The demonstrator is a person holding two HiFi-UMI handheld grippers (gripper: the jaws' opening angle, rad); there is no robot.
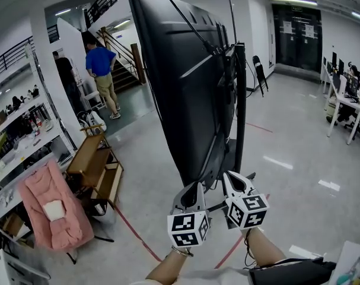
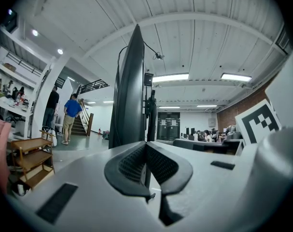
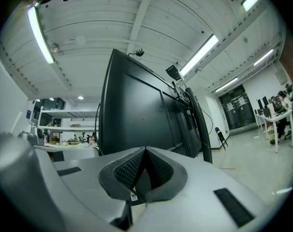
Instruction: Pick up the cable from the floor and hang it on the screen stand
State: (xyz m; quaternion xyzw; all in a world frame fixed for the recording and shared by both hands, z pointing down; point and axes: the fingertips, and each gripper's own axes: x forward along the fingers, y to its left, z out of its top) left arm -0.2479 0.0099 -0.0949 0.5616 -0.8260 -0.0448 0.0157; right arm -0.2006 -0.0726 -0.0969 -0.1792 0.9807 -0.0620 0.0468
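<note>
The big black screen (image 1: 174, 88) stands on its dark stand pole (image 1: 241, 111), with its back turned to me. A thin black cable (image 1: 188, 19) lies draped from the screen's top edge down to the mount. In the left gripper view the same cable (image 2: 148, 47) arcs over the screen's thin edge. Both grippers are held level, side by side, just in front of the stand's lower part. My left gripper (image 1: 196, 186) is shut with nothing between its pads (image 2: 134, 161). My right gripper (image 1: 228, 176) is also shut and holds nothing, facing the screen's back (image 3: 136, 110).
A wooden shelf cart (image 1: 96, 165) and a pink padded seat (image 1: 49, 209) stand to the left, by white shelving (image 1: 19, 135). Two people (image 1: 102, 70) stand near the stairs behind. A red tape line (image 1: 135, 230) crosses the floor. Desks with seated people (image 1: 349, 105) are far right.
</note>
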